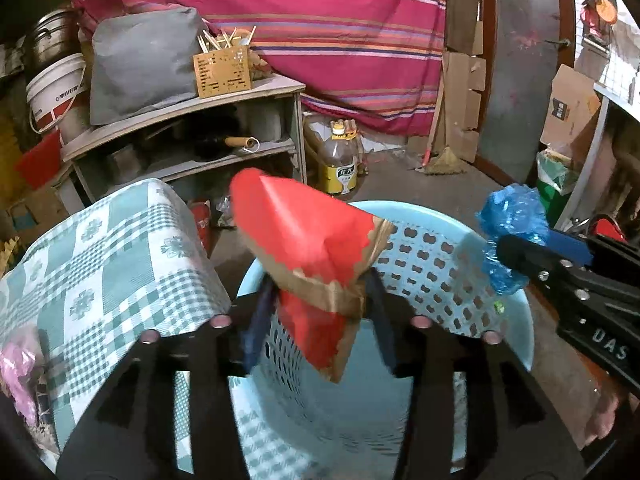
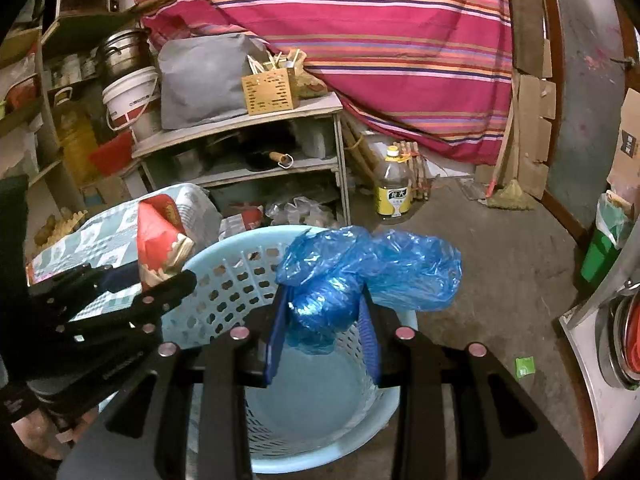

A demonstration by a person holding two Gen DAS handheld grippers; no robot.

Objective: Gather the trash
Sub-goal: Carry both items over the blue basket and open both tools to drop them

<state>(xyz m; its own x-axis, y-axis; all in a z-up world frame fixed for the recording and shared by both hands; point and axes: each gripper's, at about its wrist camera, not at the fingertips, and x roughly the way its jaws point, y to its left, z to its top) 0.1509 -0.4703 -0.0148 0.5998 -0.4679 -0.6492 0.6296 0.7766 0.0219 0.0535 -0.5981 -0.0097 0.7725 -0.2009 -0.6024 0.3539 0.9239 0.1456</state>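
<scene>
A torn piece of red and brown paper (image 1: 304,232) hangs over a light blue perforated basket (image 1: 516,320). It sits between the fingers of my left gripper (image 1: 320,320), which stand apart from it on both sides, so the gripper is open. My right gripper (image 2: 324,320) is shut on a crumpled blue plastic bag (image 2: 380,268) above the same basket (image 2: 224,300). In the left wrist view the right gripper (image 1: 504,248) and its blue bag (image 1: 512,212) come in from the right. The right wrist view shows the left gripper (image 2: 160,280) and the red paper (image 2: 156,236) at the left.
A table under a green checked cloth (image 1: 100,260) stands close left of the basket. Behind are a grey shelf unit (image 1: 192,112), an oil bottle (image 1: 338,160) on the concrete floor and a striped cloth. A green scrap (image 2: 525,366) lies on the floor at right.
</scene>
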